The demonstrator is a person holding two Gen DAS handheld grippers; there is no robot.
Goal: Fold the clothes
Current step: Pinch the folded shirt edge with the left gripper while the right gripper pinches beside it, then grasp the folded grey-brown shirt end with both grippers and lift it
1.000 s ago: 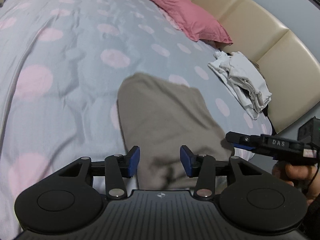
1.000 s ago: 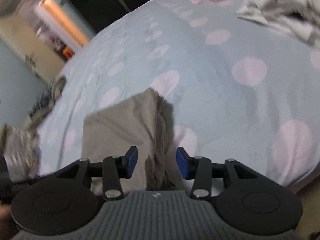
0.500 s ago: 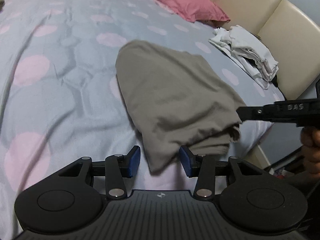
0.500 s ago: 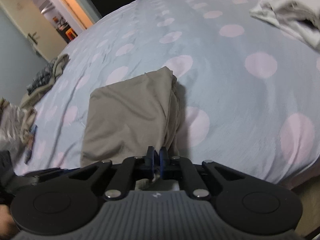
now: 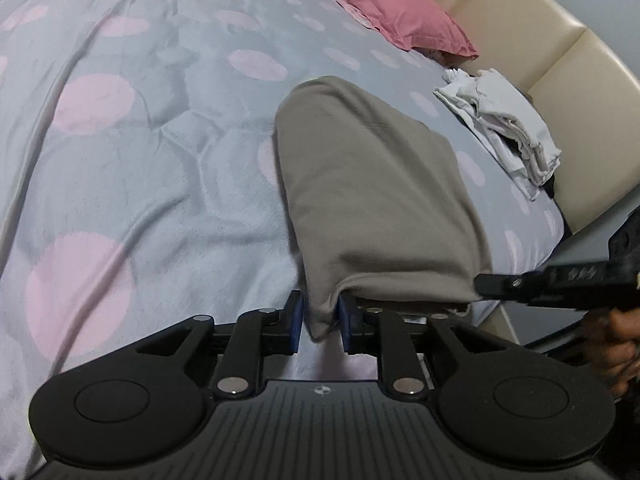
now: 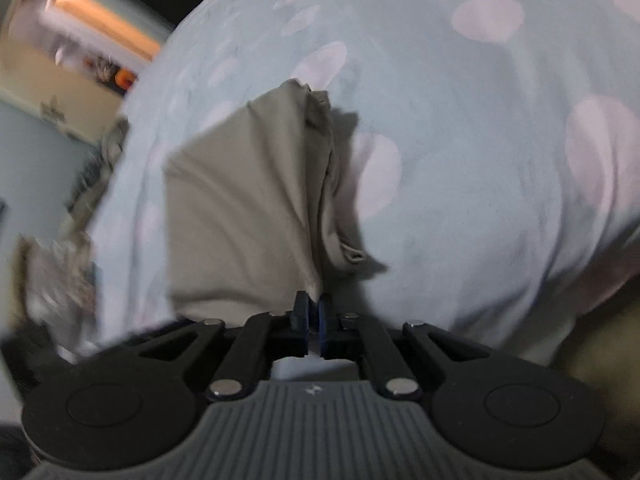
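A folded grey-brown garment (image 5: 372,196) lies on the pale blue bedspread (image 5: 132,168) with pink dots, its near edge raised off the bed. My left gripper (image 5: 320,320) is shut on the garment's near left corner, cloth bunched between the blue pads. In the right wrist view the same garment (image 6: 244,204) stretches away from my right gripper (image 6: 313,316), which is shut on its near right corner. The right gripper's finger (image 5: 532,280) also shows in the left wrist view at the garment's right corner, held by a hand (image 5: 616,344).
A pink pillow (image 5: 396,20) lies at the head of the bed against a cream padded headboard (image 5: 532,36). A stack of folded white clothes (image 5: 508,128) sits to the right of the garment. Other clothes (image 6: 64,272) lie blurred at the bed's far left edge.
My left gripper has shut on the garment's near left corner; it was open half a second ago. The right gripper shut a moment before that. The garment's near edge has lifted.
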